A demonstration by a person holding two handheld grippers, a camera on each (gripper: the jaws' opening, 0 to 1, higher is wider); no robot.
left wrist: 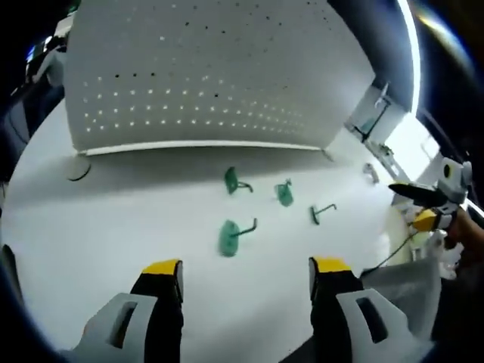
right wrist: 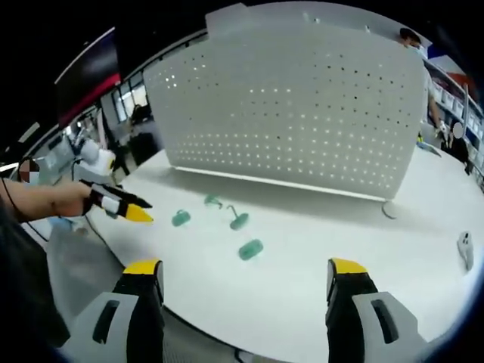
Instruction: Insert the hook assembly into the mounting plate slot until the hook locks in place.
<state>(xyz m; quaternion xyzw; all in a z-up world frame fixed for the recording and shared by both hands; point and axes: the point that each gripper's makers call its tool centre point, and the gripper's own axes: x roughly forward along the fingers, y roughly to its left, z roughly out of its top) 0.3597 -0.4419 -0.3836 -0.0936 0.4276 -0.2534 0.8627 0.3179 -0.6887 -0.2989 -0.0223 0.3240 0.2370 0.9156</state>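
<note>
Left gripper [left wrist: 246, 276] wide, empty; right gripper [right wrist: 246, 280] wide, empty. Approach nearest hook [left wrist: 230, 236] square on table [left wrist: 113, 227]; grip green base, leave wire end free for pegboard [left wrist: 212, 68].

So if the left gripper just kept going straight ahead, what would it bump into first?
Probably the nearest green hook on the white table, which lies between the open left gripper jaws' line. Depth is hard to judge; the pegboard stands beyond.

In front of my pegboard [left wrist: 204, 76] I count four green hooks on the table [left wrist: 113, 227]: one [left wrist: 236, 181] nearest the board, a second [left wrist: 284, 193], a third [left wrist: 324, 212], a fourth [left wrist: 231, 236] farthest out.
</note>
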